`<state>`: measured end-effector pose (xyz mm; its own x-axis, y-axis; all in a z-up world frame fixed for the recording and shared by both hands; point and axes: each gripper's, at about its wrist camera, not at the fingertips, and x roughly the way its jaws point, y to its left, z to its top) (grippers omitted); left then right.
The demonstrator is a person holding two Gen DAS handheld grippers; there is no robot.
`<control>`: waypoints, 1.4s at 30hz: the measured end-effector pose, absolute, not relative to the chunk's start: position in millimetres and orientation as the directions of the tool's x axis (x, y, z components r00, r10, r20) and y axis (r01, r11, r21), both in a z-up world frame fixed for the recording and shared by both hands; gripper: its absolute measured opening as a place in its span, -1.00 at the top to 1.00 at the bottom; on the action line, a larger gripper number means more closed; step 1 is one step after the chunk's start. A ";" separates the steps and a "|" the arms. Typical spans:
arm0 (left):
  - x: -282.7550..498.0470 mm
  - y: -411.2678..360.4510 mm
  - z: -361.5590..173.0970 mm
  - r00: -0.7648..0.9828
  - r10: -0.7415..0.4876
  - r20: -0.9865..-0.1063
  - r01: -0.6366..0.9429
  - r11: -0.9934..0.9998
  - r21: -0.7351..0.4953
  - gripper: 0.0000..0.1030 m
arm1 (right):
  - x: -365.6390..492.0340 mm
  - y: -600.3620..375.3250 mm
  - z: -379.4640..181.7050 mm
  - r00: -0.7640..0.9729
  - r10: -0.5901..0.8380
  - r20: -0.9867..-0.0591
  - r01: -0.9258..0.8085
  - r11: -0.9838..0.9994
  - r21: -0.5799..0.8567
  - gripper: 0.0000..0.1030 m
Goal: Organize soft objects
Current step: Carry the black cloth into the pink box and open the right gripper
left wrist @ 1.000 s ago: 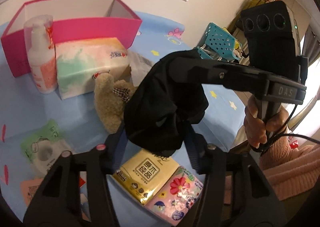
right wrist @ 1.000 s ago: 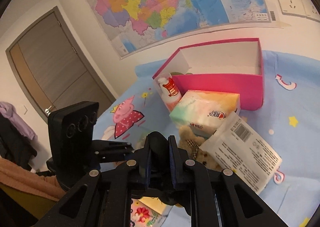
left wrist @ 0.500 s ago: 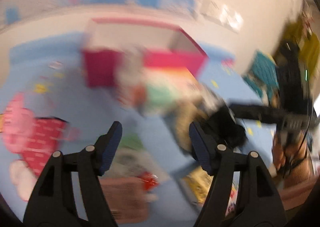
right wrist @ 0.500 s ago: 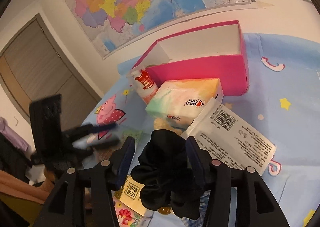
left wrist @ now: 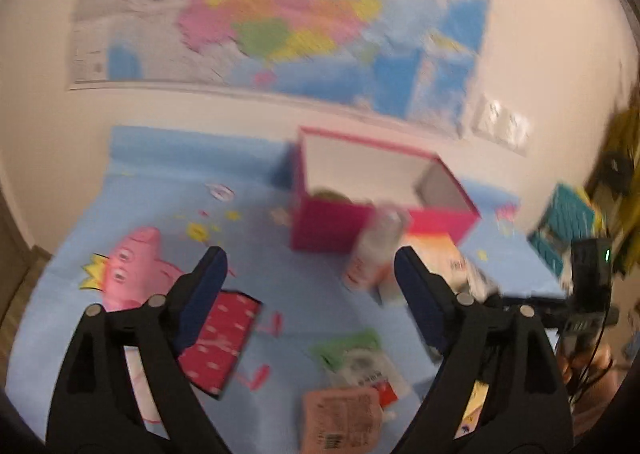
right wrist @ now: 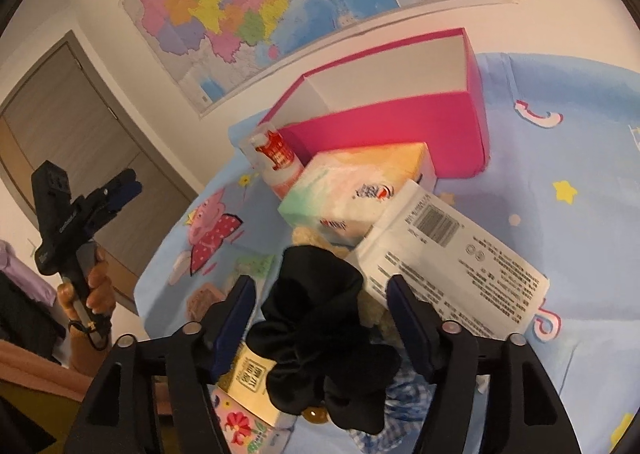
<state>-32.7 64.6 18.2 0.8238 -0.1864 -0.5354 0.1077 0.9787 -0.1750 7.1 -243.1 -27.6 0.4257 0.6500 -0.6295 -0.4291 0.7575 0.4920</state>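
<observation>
- A second ago both hand-held grippers pinched the black scrunchie (right wrist: 320, 338); the left hand-held gripper (left wrist: 308, 286) has since let go and swung well away, its view blurred, so the handover looks finished.
- The left one now stands wide open, holding nothing.
- The right hand-held gripper (right wrist: 320, 328) is spread wide too; the scrunchie sits between its fingers, in front of the pink box (right wrist: 384, 125). Whether it hangs from them or rests on the pile, I cannot tell.

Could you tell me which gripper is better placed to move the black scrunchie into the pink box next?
Right. The black scrunchie lies between the right gripper's open jaws, facing the pink box. The left gripper is open, raised aside and holds nothing.
</observation>
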 end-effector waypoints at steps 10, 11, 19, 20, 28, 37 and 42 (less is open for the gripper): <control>-8.2 -31.0 -33.3 0.607 -0.431 -0.668 0.395 0.893 -0.218 -0.66 | -5.1 -240.9 -50.7 0.384 0.631 -0.675 -0.413 0.771 0.485 -0.51; -6.5 -36.4 -37.3 0.588 -0.448 -0.674 0.405 0.884 -0.234 -0.66 | -6.7 -244.1 -51.9 0.392 0.634 -0.666 -0.408 0.769 0.492 -0.35; -10.8 -82.1 -49.1 0.475 -0.533 -0.700 0.550 0.801 -0.237 -0.29 | -13.1 -250.9 -40.5 0.410 0.670 -0.619 -0.445 0.740 0.505 0.55; -9.7 -85.8 -50.2 0.466 -0.536 -0.704 0.559 0.795 -0.236 -0.24 | -14.2 -250.6 -37.5 0.415 0.672 -0.614 -0.455 0.737 0.499 0.57; -9.3 -93.3 -47.8 0.434 -0.572 -0.696 0.589 0.765 -0.261 0.32 | -15.2 -251.0 -16.0 0.428 0.704 -0.567 -0.501 0.707 0.499 0.61; -6.2 -86.0 -7.3 0.501 -0.593 -0.630 0.601 0.762 -0.240 0.37 | -1.5 -249.4 21.6 0.452 0.732 -0.510 -0.562 0.678 0.474 0.61; 15.9 -85.4 21.6 0.545 -0.571 -0.614 0.594 0.780 -0.198 0.37 | 23.1 -245.7 50.9 0.491 0.724 -0.484 -0.599 0.684 0.416 0.61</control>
